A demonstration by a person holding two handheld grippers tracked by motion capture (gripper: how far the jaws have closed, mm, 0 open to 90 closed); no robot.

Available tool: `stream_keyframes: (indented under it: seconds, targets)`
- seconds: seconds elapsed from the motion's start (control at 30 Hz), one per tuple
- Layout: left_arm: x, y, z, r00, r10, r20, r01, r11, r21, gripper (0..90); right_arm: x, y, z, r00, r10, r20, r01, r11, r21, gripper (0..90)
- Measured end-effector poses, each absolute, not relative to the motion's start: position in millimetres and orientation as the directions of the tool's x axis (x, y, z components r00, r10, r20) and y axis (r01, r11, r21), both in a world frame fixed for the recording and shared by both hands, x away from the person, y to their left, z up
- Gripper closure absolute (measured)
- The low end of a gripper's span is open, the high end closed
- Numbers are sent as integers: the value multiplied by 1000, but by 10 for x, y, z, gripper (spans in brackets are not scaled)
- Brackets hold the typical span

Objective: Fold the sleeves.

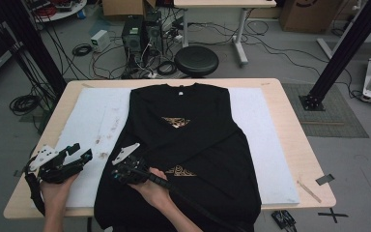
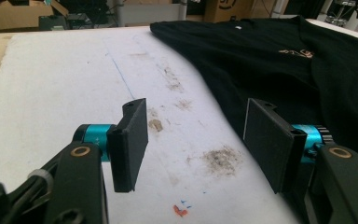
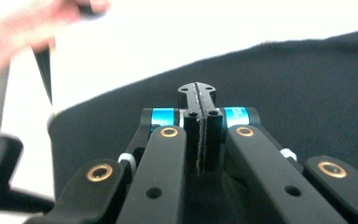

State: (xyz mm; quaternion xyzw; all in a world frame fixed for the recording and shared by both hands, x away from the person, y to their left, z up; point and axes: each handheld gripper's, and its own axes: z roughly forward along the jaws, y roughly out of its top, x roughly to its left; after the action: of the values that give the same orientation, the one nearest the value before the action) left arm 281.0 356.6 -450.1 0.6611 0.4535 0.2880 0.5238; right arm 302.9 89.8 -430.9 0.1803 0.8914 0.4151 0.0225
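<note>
Black cotton T-shirt: lies flat on white padded worktop. Right tool: jaws pressed together, over shirt's lower left edge; cloth between them not discernible. Left tool: wide, empty, above white padding.

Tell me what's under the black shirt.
The shirt lies on a stained white mat covering the table. Whatever sits directly beneath the fabric is hidden.
</note>
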Motion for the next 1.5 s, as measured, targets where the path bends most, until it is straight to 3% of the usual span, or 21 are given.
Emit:
stream_keyframes:
  seconds: [0.17, 0.27, 0.53, 0.77, 1.07, 1.13, 1.2, 1.27, 1.5]
  targets:
    - [2804, 3569, -4502, 424, 901, -93, 292, -39, 955, 398, 3042, 958, -4200, -930, 356, 95, 293, 559, 776, 900]
    - [2809, 3571, -4501, 424, 901, -95, 298, -39, 954, 398, 3019, 1005, -4256, -943, 319, 95, 288, 637, 716, 727]
    - [2809, 3566, -4502, 424, 901, -94, 296, -40, 954, 398, 2989, 992, -4413, -942, 305, 141, 319, 676, 664, 600]
    - [2809, 3566, -4501, 423, 901, -93, 297, -41, 954, 398, 2954, 990, -4418, -945, 319, 79, 284, 671, 685, 872]
    - [2807, 3570, -4501, 425, 901, -91, 294, -43, 955, 398, 3033, 1063, -4249, -923, 378, 67, 278, 537, 797, 875]
    - [2808, 3570, -4501, 425, 901, -92, 295, -41, 955, 398, 3044, 1083, -4262, -922, 383, 60, 275, 537, 797, 835]
    - [2807, 3571, -4502, 425, 900, -96, 293, -37, 955, 398, 3105, 1110, -4324, -910, 406, 82, 312, 542, 780, 654]
    - [2809, 3575, -4502, 427, 899, -95, 295, -39, 955, 398, 3111, 1064, -4311, -897, 431, 95, 335, 524, 783, 557]
    - [2810, 3569, -4501, 423, 901, -94, 296, -39, 954, 398, 2948, 818, -4238, -921, 384, 71, 303, 588, 750, 546]
